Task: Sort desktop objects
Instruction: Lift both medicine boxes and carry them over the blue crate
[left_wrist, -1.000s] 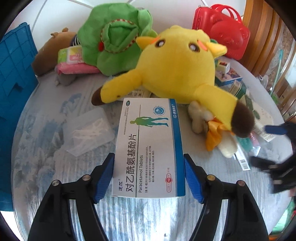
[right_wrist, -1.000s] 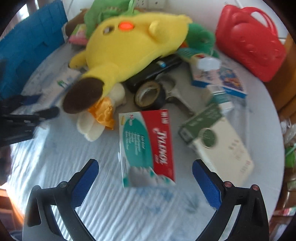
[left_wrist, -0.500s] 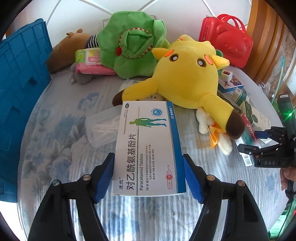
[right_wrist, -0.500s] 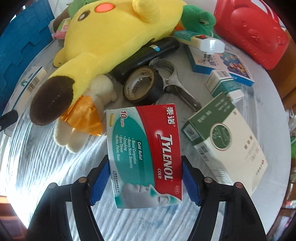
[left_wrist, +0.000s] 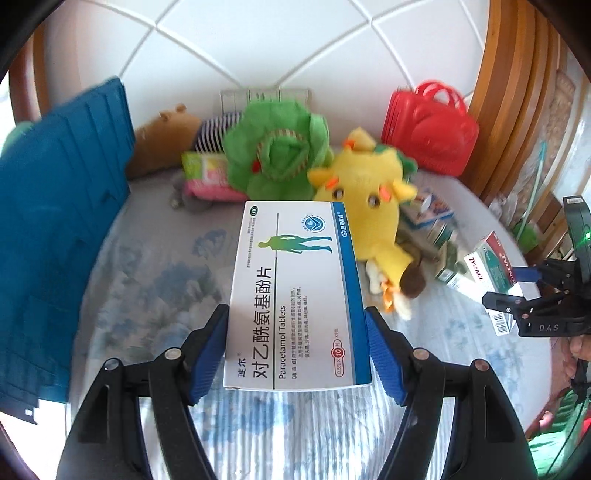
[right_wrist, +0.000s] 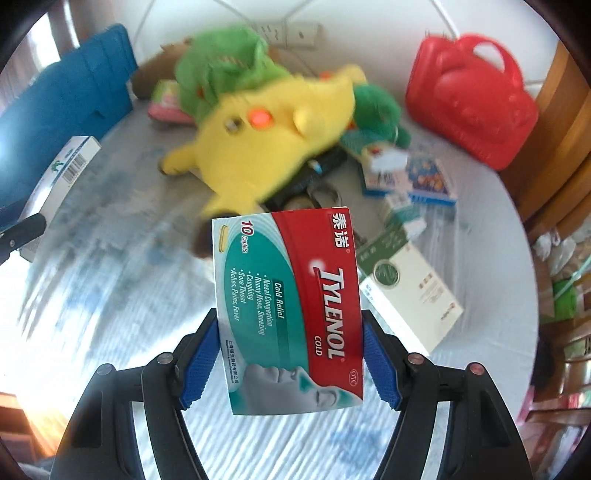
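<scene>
While both handheld grippers hang above a round table covered in a pale blue floral cloth (left_wrist: 155, 280), each one carries a flat medicine box. The left gripper (left_wrist: 295, 350) is clamped on a white and blue paracetamol tablet box (left_wrist: 295, 295), its blue pads pressing the two long sides near the box's near end. The box's long axis runs straight forward along the fingers, away from the holder, so most of its length sticks out unsupported. The right gripper (right_wrist: 290, 363) grasps a red and teal Tylenol Cold box (right_wrist: 288, 310) the same way, with its long axis also pointing forward.

From the left view, the right gripper and its box sit off toward the table's right edge. Beneath them, a yellow plush toy (left_wrist: 369, 206) lies near the middle of the table, a green plush (left_wrist: 277, 158) behind it, and a red plastic case (left_wrist: 428, 129) at the back right edge. A blue crate (left_wrist: 55, 221) stands along the left edge, probably the sorting bin, though its inside is hidden. It lies to the left of both boxes, so the left hand is the nearer one. A cream and green box (right_wrist: 410, 291) rests on the table's right side.
</scene>
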